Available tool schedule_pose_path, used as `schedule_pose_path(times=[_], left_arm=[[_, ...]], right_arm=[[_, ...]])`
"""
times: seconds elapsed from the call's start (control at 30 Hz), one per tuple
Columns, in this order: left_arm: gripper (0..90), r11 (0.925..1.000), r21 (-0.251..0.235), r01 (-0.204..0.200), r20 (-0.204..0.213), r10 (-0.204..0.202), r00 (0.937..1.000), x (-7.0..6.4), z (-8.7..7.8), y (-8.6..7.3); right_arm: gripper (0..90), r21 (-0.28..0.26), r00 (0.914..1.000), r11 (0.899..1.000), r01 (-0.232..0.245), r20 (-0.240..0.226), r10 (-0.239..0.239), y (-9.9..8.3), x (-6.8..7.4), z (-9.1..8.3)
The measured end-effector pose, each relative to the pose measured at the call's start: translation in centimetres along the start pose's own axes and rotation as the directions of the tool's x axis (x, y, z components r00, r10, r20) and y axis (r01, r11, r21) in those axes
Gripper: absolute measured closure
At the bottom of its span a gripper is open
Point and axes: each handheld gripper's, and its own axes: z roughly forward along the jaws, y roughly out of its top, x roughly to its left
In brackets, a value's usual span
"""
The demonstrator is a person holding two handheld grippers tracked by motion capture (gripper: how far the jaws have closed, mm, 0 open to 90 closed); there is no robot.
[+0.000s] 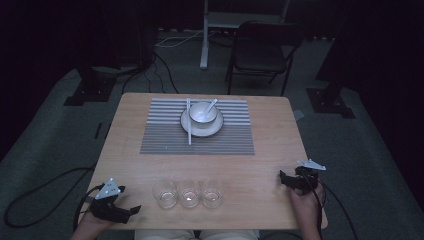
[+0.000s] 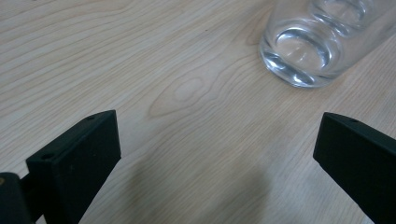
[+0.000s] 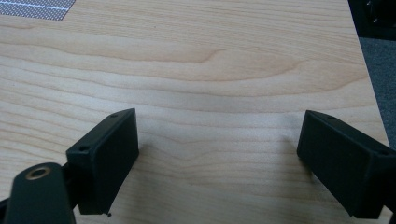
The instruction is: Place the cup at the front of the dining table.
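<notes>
Wooden and pale, the table (image 1: 125, 135) carried everything, and at its near edge the two grippers rested low over the bare top. At the near left corner the left gripper (image 1: 131, 210) sat with its jaws spread wide and nothing between them; in the left gripper view only wood grain showed between the two black jaws, and the nearest glass (image 2: 303, 51) stood ahead of them and off to one side, apart from both. Near the right edge of the table, close to its near right corner, the right gripper (image 1: 284, 179) was likewise wide apart and held nothing, with plain wood between its jaws in the right gripper view.

Between the two grippers, just in from the near edge, three clear glasses (image 1: 189, 193) stood upright in a row, side by side and very close together; whether they touched could not be told.

Farther in, toward the far edge, a striped grey placemat (image 1: 165, 140) lay flat. On its far half sat a white plate (image 1: 186, 126) bearing a white bowl (image 1: 202, 116), with a white spoon (image 1: 212, 104) leaning in the bowl. White chopsticks (image 1: 189, 135) lay across the plate's left side and onto the mat
</notes>
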Motion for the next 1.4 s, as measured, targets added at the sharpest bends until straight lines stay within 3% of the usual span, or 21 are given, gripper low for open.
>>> schedule_pose_path(times=[0.17, 0.67, 1.4], left_arm=[[0.8, 0.9998, -0.002, -0.018, 0.044, 0.018, 0.9989, -0.9, 0.5, 0.7], [0.9, 0.9954, -0.016, -0.094, 0.093, 0.095, 0.9911, -3.0, 2.2, 2.9], [0.8, 0.9914, -0.048, -0.121, 0.145, 0.127, 0.9812, -4.4, 4.3, 4.9]], right_arm=[[12.0, 0.000, 1.0000, 1.000, 0.000, 0.000, 0.000, 0.0, 0.0, 0.0], [12.0, 0.000, 1.0000, 1.000, 0.001, 0.000, -0.001, 0.0, 0.0, 0.0], [12.0, 0.000, 1.0000, 1.000, 0.001, 0.000, -0.001, 0.0, 0.0, 0.0]])
